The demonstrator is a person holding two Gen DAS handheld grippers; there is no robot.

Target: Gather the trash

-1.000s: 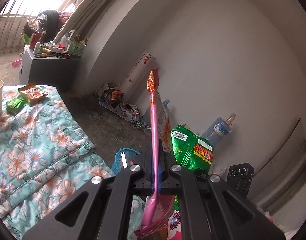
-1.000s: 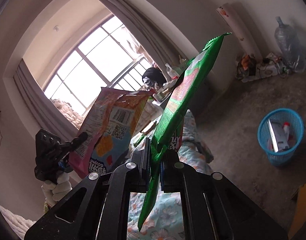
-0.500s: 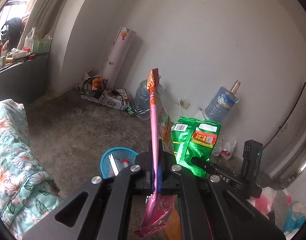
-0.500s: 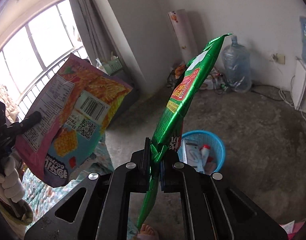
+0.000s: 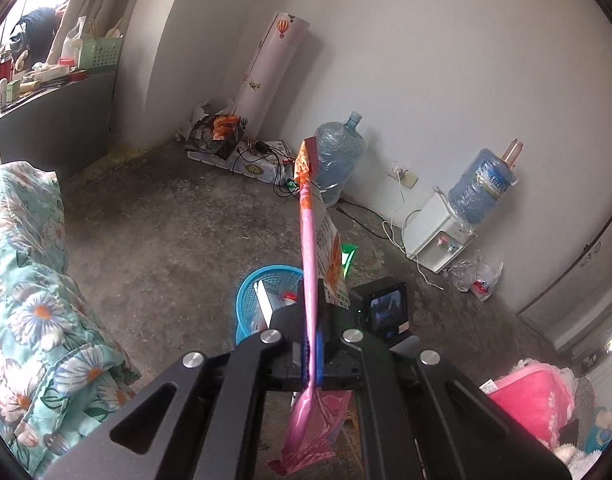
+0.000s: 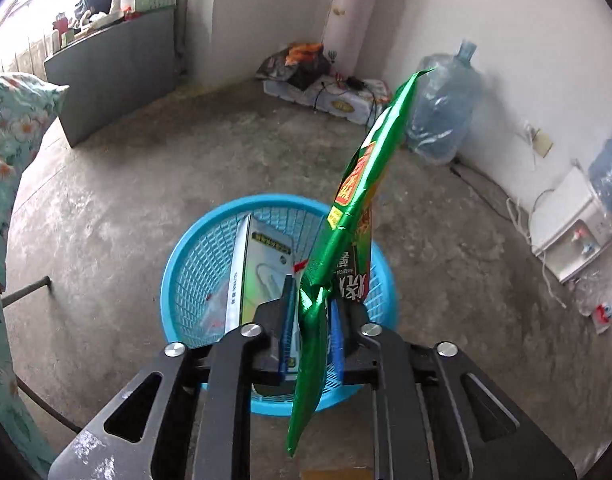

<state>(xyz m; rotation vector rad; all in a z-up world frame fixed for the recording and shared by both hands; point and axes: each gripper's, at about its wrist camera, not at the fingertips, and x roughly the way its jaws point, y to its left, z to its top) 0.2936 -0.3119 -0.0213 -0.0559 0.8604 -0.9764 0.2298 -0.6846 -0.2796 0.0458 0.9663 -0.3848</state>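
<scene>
Right tongs, directly above the blue basket, have just been opening; the green snack bag stands loose between released jaws. Let it drop inside the rim. Left tongs, beside the basket, clench the pink wrapper.

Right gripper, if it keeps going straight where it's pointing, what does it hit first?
Most likely the blue basket below the right gripper, probably the flat box standing inside it; depth is uncertain.
</scene>
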